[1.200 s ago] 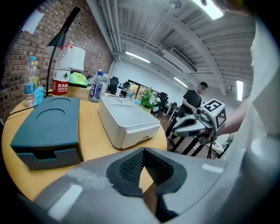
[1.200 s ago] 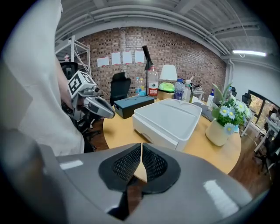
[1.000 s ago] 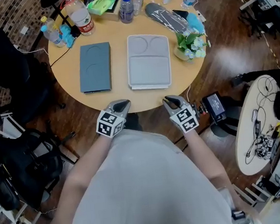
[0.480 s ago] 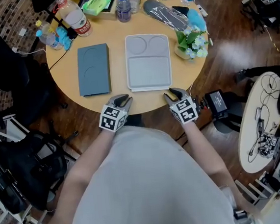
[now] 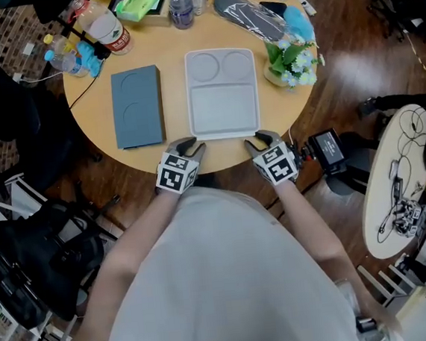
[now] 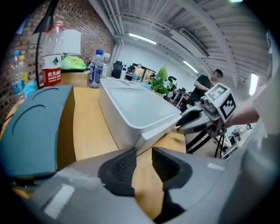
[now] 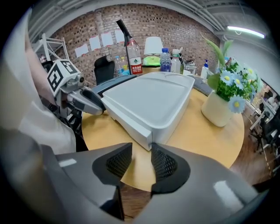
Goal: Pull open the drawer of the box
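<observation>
A flat white box (image 5: pixel 222 92) with moulded recesses in its lid lies mid-table, its short end towards me. That near end carries a stepped lip (image 7: pixel 131 125), seen low in the right gripper view. My left gripper (image 5: pixel 184 148) hovers at the table edge just short of the box's near-left corner (image 6: pixel 139 141). Its jaws are opening with nothing between them (image 6: pixel 144 154). My right gripper (image 5: pixel 258 140) sits opposite, by the near-right corner. Its jaws are opening too, with only bare table between them (image 7: pixel 141 154).
A grey-blue box (image 5: pixel 137 106) lies left of the white one. A flower pot (image 5: pixel 288 67) stands at the right, with bottles (image 5: pixel 102 27) and a dark flat object (image 5: pixel 246 13) along the far rim. Black chairs (image 5: pixel 33 243) stand left; another round table (image 5: pixel 405 177) is at the right.
Both grippers have moved forward from the table's near edge up to the white box's near corners, and both sets of jaws have gone from shut to parted.
</observation>
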{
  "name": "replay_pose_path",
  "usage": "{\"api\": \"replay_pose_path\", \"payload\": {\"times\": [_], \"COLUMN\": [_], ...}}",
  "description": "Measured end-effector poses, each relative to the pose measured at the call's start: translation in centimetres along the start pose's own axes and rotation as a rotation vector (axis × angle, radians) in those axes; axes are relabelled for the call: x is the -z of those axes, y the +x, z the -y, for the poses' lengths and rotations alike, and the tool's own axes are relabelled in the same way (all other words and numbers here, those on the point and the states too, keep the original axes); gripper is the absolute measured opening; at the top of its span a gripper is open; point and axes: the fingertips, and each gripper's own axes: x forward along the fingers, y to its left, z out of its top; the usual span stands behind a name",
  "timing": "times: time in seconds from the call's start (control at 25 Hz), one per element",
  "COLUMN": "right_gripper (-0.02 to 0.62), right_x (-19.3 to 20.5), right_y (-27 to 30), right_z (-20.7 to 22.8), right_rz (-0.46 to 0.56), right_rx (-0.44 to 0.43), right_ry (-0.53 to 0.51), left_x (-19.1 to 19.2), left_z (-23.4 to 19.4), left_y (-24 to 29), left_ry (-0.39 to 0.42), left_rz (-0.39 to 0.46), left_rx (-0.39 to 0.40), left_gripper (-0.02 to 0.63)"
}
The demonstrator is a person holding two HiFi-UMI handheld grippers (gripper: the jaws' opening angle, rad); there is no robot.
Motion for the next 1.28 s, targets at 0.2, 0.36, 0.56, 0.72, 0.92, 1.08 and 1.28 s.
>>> {"api": "replay_pose_path", "payload": {"times": [0.2,0.36,0.56,0.72,0.92,1.08,1.28], "right_gripper": [0.161,0.175,0.176,0.187,0.187,0.187,0.187], "right_x": [0.1,0.0,0.3,0.7,1.0,0.9,1.0], "right_y": [0.1,0.0,-0.2,-0.4,-0.4,-0.3,-0.2], "right_z": [-0.5,-0.7,-1.3,-1.9,-2.0,-2.0,-2.0], "right_rz": [-0.006,-0.002,-0.017,-0.018,-0.008,-0.015,-0.044], "right_rx": [0.004,0.013,0.008,0.010,0.019,0.029,0.029], "right_ry": [0.048,0.056,0.031,0.029,0.021,-0.002,-0.023], "left_x": [0.1,0.1,0.5,0.9,1.3,0.6,0.7], "left_z": [0.2,0.4,0.8,1.2,1.2,0.7,1.0], "left_y": [0.1,0.1,-0.1,-0.4,-0.4,-0.2,-0.1], "left_ry": [0.004,0.014,0.042,0.064,0.108,0.105,0.131], "left_rz": [-0.017,-0.019,-0.032,-0.037,-0.049,-0.042,-0.076], "left_rx": [0.008,0.024,0.027,0.031,0.044,0.025,0.033], "left_gripper": [0.137,0.143,0.160,0.167,0.166,0.166,0.187]}}
